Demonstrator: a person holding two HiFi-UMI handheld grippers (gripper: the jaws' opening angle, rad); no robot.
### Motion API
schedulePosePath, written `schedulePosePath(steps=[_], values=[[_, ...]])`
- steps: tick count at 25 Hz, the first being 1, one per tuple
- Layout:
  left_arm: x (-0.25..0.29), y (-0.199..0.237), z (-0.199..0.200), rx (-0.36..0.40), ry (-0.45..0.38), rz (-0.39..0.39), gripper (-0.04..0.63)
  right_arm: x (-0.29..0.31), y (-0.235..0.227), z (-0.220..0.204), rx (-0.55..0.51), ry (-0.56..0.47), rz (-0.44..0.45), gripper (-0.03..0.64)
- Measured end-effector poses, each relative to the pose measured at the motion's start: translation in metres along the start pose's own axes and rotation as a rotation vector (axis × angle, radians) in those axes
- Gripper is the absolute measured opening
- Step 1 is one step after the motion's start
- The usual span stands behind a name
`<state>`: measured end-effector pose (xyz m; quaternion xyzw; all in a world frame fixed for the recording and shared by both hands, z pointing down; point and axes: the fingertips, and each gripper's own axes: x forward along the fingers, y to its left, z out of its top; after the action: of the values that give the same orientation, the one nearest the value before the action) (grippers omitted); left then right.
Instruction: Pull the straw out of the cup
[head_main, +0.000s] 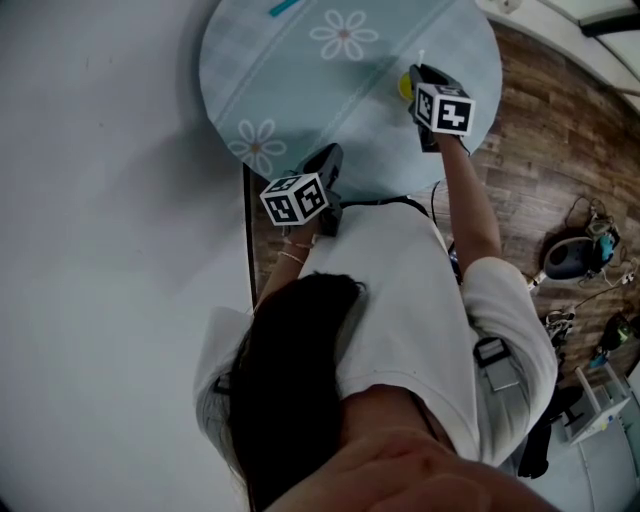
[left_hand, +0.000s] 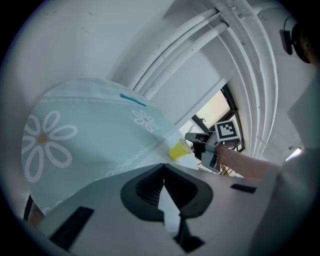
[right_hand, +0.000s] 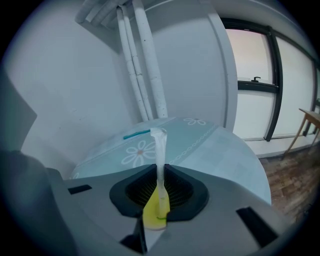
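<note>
- L tool (left_hand: 164, 172): jaws pressed together, nothing btwn them. Parked over near edge of counter (head_main: 290, 90), well apart from cup (left_hand: 178, 149); cup ahead and off to its right.
- Cup: yellow, at right side of counter, just below tips of R tool (right_hand: 160, 167). Whether base fully down on counter: can't tell.
- Straw (right_hand: 160, 150): pale, long axis near vertical. Lower end in cup, shaft up thru R jaw gap, flattened top end above the tips.
- R tool: closed down to straw's width, pinching shaft a little above cup rim.
- Key relation: straw axis straight up out of cup, cup directly beneath the pinch. Pull prob. best along that axis, up and away from counter.
- Risk, as judged: cup light and unheld, so could ride up w/ straw or tip on a sideways tug.
- R hand already on the job; L too far off to steady cup w/o a reach across.
- Teal stick (right_hand: 136, 134) at far side of counter: well apart, no bearing.
</note>
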<state>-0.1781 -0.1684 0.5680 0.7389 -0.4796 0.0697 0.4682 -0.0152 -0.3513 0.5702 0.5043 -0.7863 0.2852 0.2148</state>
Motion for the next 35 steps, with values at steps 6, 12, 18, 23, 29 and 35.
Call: schedulePosePath(steps=[6,12,18,23,29,35], values=[[0.000,-0.002,0.003,0.017,-0.004,-0.002,0.008,-0.005,0.002,0.010,0.004,-0.041,0.008,0.060],[0.001,-0.008,0.009,0.022,-0.025,-0.021,0.008,-0.023,0.014,0.023,-0.027,-0.081,0.054,0.060],[0.010,-0.023,0.006,0.042,-0.021,-0.044,0.008,-0.058,0.020,0.047,0.011,-0.185,0.108,0.060],[0.013,-0.030,0.003,0.032,-0.037,-0.061,0.008,-0.088,0.022,0.058,0.012,-0.259,0.142,0.060],[0.020,-0.046,-0.001,0.044,-0.032,-0.071,0.008,-0.121,0.015,0.069,-0.050,-0.287,0.148,0.060],[0.032,-0.071,-0.008,0.084,-0.003,-0.106,0.008,-0.140,0.001,0.057,-0.052,-0.284,0.145,0.060]])
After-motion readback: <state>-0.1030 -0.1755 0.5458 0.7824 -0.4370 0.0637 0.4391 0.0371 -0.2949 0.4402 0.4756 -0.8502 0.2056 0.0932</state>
